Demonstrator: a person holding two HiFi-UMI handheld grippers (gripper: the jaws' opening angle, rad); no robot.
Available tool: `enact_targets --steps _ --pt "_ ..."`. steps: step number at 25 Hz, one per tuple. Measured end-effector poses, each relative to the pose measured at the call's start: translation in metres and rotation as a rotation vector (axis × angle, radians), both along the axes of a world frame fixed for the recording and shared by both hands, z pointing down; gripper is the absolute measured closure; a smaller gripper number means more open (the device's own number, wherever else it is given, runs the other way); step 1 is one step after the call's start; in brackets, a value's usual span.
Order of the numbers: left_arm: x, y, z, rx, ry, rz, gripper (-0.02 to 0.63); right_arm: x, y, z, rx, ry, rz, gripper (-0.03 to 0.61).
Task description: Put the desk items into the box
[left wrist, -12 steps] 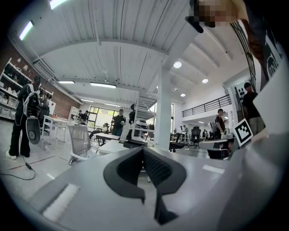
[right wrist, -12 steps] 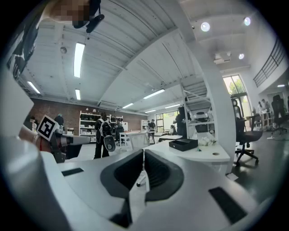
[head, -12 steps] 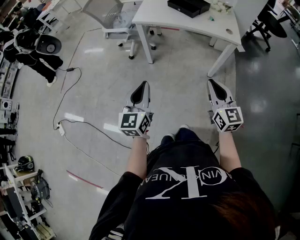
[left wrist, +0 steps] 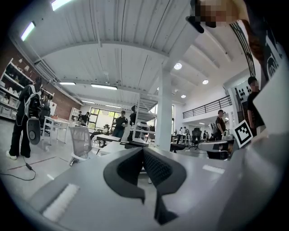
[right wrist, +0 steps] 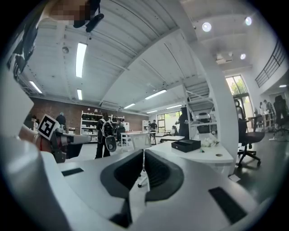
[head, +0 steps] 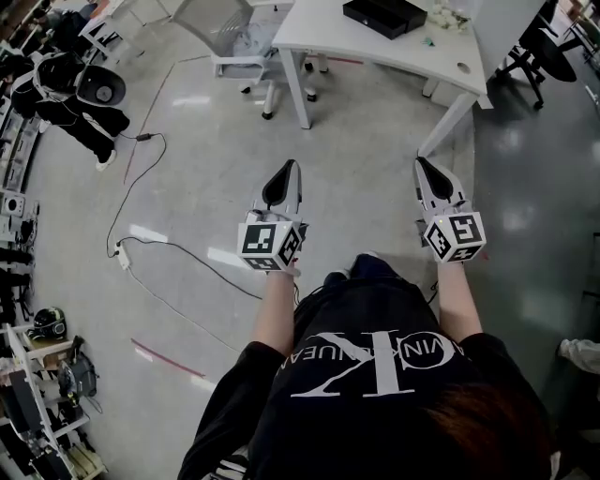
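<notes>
White table (head: 375, 47) at the top of the frame carries one black box (head: 384, 13) with a clump of desk items (head: 441, 17) beside it, too tiny to count. Two claws, left claw (head: 286, 173) and right claw (head: 427, 171), are both pinched closed on nothing. They're just aimed forward, I'd guess because the table's well apart.

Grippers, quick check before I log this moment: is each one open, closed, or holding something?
Left gripper: closed, fingers together, holding nothing.
Right gripper: closed, fingers together, holding nothing.
</notes>
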State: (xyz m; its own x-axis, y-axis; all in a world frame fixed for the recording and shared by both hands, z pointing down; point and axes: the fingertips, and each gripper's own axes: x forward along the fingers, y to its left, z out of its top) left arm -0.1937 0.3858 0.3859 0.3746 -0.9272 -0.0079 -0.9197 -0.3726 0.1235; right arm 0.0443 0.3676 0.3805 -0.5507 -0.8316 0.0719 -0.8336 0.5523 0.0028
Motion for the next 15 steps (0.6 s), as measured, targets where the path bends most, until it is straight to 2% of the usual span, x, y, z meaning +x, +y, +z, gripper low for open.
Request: enact_targets --steps 15 --pt "-0.008 -0.012 0.002 -0.007 0.009 0.003 0.603 -0.007 -0.013 0.002 0.002 0.010 0.003 0.557"
